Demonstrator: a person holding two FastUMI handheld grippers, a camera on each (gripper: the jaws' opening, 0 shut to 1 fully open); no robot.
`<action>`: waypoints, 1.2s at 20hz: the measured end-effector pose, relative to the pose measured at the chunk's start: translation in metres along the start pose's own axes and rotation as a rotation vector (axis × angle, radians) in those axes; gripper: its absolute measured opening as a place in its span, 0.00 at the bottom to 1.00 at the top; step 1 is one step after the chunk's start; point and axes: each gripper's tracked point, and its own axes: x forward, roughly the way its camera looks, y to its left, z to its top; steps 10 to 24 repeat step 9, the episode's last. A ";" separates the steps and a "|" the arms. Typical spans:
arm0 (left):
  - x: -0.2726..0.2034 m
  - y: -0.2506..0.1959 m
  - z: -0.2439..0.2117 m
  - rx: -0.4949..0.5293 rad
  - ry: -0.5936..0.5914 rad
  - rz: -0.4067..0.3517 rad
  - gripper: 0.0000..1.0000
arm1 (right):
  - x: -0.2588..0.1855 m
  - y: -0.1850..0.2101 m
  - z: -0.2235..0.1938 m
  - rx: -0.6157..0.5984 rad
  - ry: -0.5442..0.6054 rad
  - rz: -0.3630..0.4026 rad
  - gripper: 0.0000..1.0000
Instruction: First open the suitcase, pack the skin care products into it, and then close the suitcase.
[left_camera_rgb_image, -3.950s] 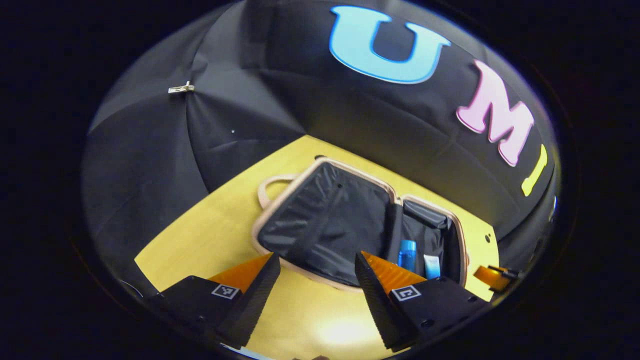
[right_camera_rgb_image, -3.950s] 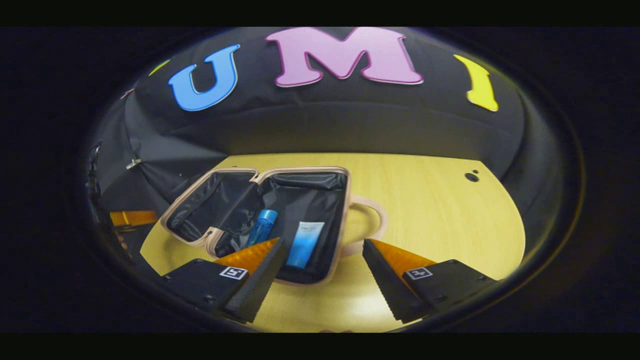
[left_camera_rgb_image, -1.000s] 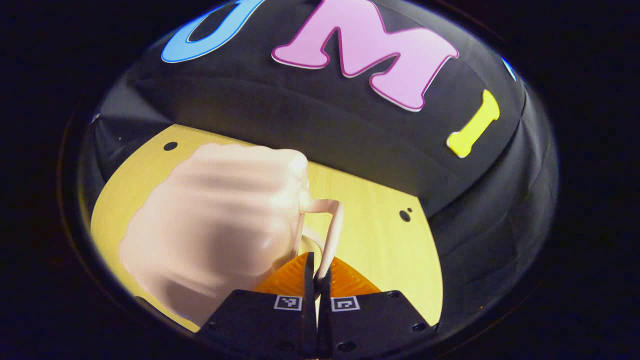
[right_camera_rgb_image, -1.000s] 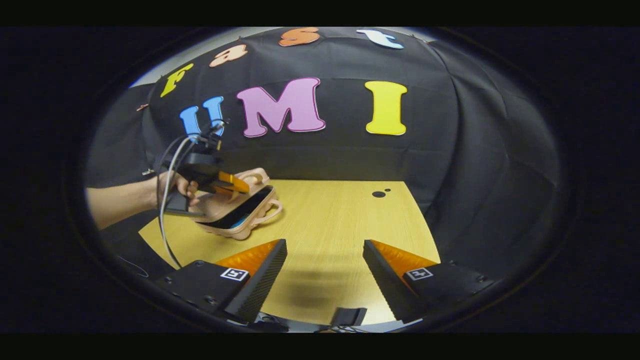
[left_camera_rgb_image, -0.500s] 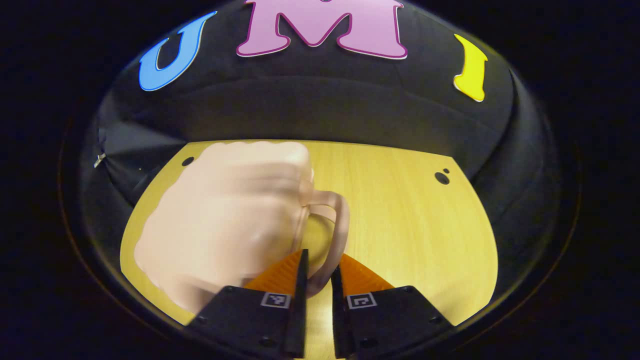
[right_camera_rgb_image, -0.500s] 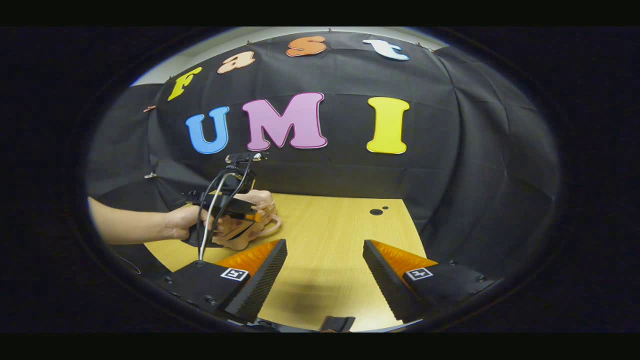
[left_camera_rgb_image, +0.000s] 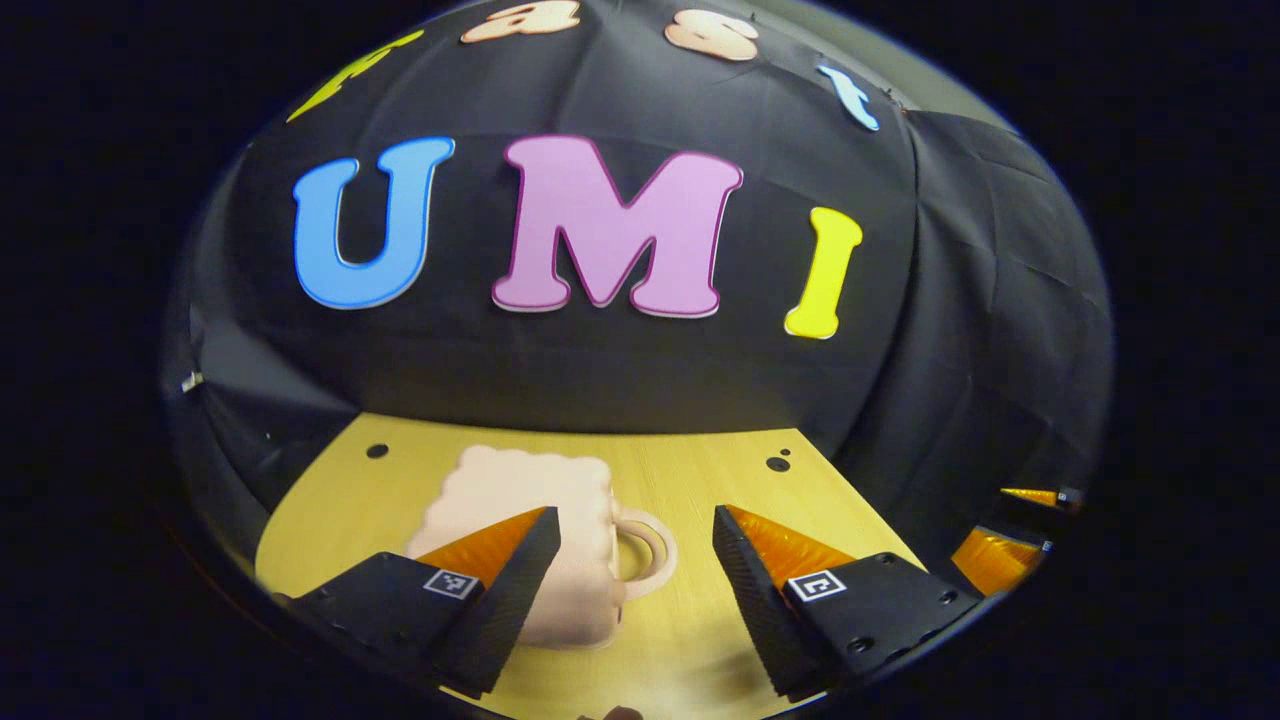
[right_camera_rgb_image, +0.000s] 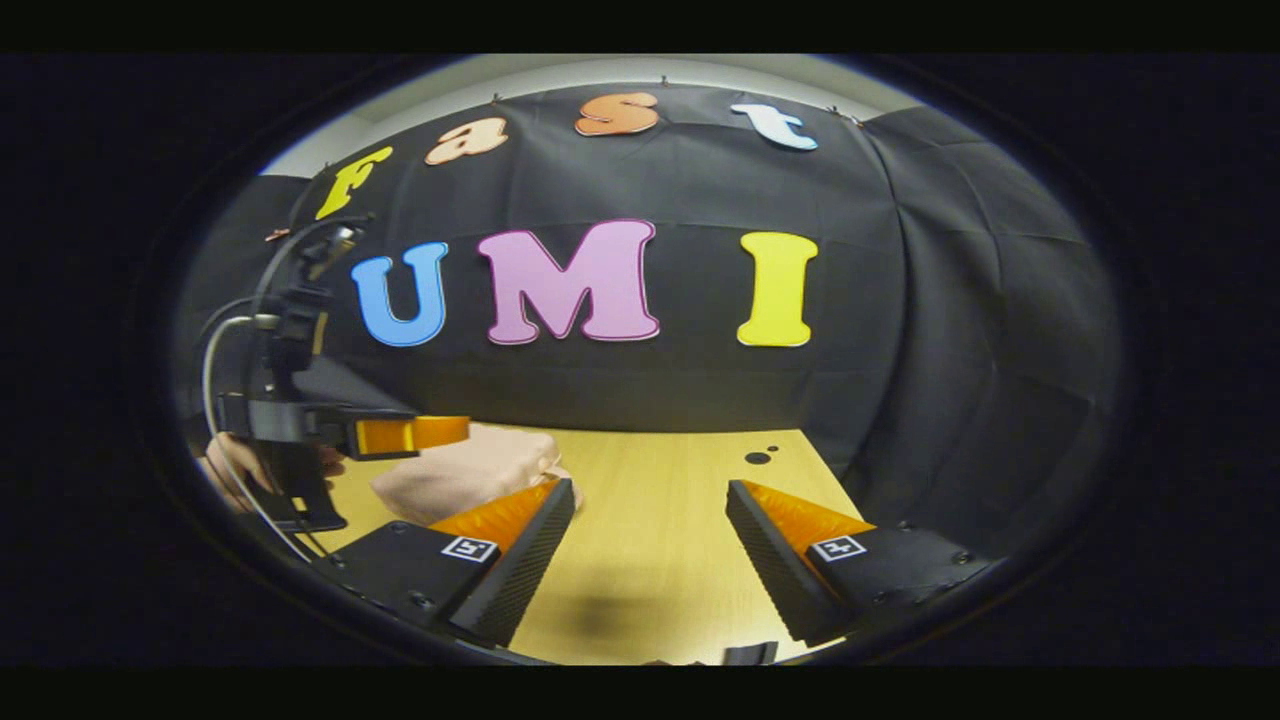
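Note:
A pale pink suitcase (left_camera_rgb_image: 520, 505) lies shut and flat on the yellow table (left_camera_rgb_image: 720, 480), its loop handle (left_camera_rgb_image: 650, 553) pointing right. My left gripper (left_camera_rgb_image: 630, 570) is open above and just short of it, holding nothing. In the right gripper view the same suitcase (right_camera_rgb_image: 460, 478) sits at the left, and the left gripper (right_camera_rgb_image: 455, 431) hovers over it, held by a hand (right_camera_rgb_image: 228, 465). Over bare table to the right of the suitcase, my right gripper (right_camera_rgb_image: 650, 545) stands open with nothing between its fingers. The skin care products are hidden inside.
The black cloth wall closes off the table's far edge. Small holes (right_camera_rgb_image: 757, 457) mark the tabletop near the far right corner. The right gripper (left_camera_rgb_image: 1000, 545) shows at the far right of the left gripper view. A cable (right_camera_rgb_image: 215, 400) hangs from the left gripper.
My left gripper has let go of the suitcase handle, opened wide and drawn back and up. The suitcase now lies shut on the table. The right gripper has barely moved.

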 end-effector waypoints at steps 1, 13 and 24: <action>-0.018 0.006 0.016 0.004 -0.058 0.007 0.96 | 0.000 0.007 0.005 0.002 -0.011 -0.004 0.97; -0.097 0.074 0.047 -0.078 -0.209 0.059 0.96 | -0.006 0.069 0.039 0.039 -0.066 0.033 0.97; -0.097 0.074 0.047 -0.078 -0.209 0.059 0.96 | -0.006 0.069 0.039 0.039 -0.066 0.033 0.97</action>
